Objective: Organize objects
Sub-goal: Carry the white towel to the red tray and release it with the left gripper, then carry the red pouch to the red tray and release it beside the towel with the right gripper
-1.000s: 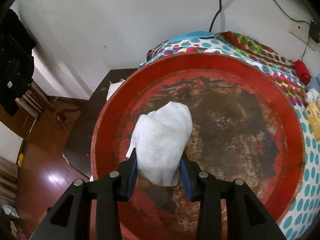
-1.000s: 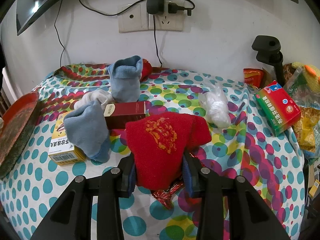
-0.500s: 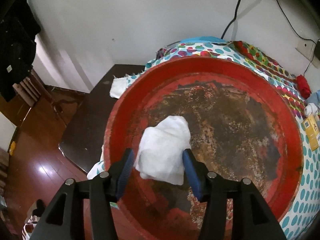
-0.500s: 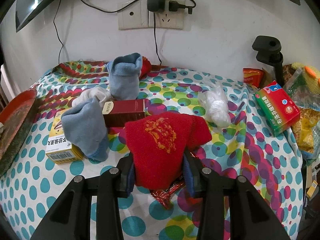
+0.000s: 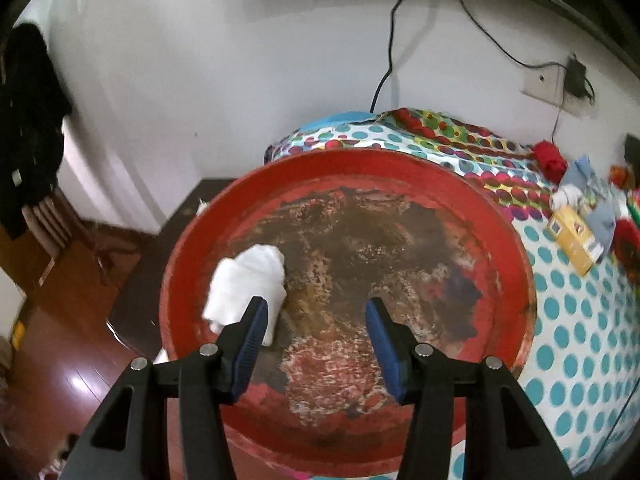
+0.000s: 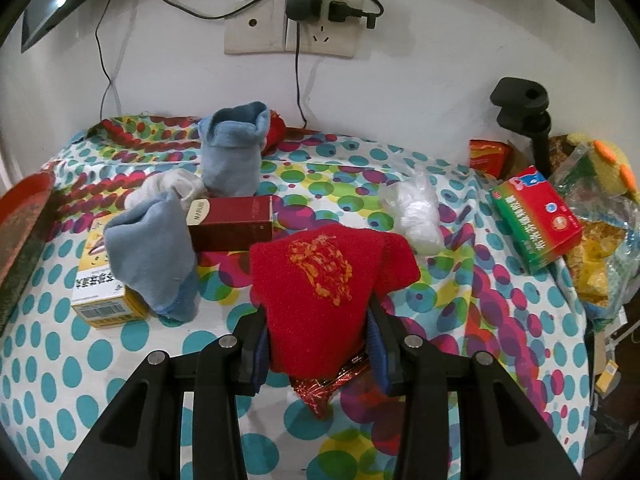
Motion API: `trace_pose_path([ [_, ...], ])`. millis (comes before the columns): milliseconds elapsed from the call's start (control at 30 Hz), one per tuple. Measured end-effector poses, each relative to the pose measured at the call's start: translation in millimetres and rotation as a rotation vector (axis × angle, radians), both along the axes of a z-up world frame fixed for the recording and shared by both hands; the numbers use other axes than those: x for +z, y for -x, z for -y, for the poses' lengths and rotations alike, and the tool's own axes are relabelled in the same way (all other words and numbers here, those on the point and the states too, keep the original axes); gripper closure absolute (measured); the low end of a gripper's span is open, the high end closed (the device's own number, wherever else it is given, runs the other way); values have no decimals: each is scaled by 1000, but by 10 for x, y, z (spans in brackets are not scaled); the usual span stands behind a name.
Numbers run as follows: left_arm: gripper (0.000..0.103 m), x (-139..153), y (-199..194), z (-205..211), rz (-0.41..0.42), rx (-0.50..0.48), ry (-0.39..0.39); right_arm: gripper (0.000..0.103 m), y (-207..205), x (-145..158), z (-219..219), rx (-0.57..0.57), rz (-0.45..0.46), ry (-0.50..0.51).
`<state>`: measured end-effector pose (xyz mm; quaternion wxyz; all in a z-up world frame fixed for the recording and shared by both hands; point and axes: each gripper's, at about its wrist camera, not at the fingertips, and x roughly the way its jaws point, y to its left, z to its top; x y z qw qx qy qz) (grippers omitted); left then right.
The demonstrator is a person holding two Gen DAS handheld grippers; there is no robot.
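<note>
released since the earlier frame, the white sock (image 5: 246,286) is left lying in the red tray (image 5: 508,248), the left gripper (image 5: 316,334) spread wide above it. a red sock (image 6: 320,292) is clenched by the right gripper (image 6: 318,350) (blue socks (image 6: 150,252) and boxes (image 6: 230,222) remain unsorted).

A folded cloth (image 5: 244,284) is lying in the round tray (image 5: 516,264), toward its left side. The tray is sitting on the spotted tablecloth (image 6: 60,360), left of two boxes (image 6: 230,223), with socks (image 6: 150,252) resting around them.
</note>
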<state>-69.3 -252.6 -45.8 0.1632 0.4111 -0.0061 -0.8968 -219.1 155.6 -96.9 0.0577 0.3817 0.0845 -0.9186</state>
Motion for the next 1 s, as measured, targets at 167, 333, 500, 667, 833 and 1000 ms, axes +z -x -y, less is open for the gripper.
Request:
trace_pose_path([
  [167,51,-34,-52,180,12,0,30,64,6,5,-55,-58,-12,-18],
  [333,51,-83,-112,377,38,-17,34,64,19,35,-188,-164,-29,-32],
  [500,51,-17,-200,571,13,-25,-37,65,-21,117,-200,-230,-3,-57],
  [667,51,7,-267,695,-3,-46,-105,65,-260,601,-20,-228,-59,49],
  [833,51,-1,-327,767,13,-67,-97,65,-463,908,421,-128,-85,131],
  [1000,51,-18,-383,813,27,-71,-55,65,-650,965,900,-11,-73,171],
])
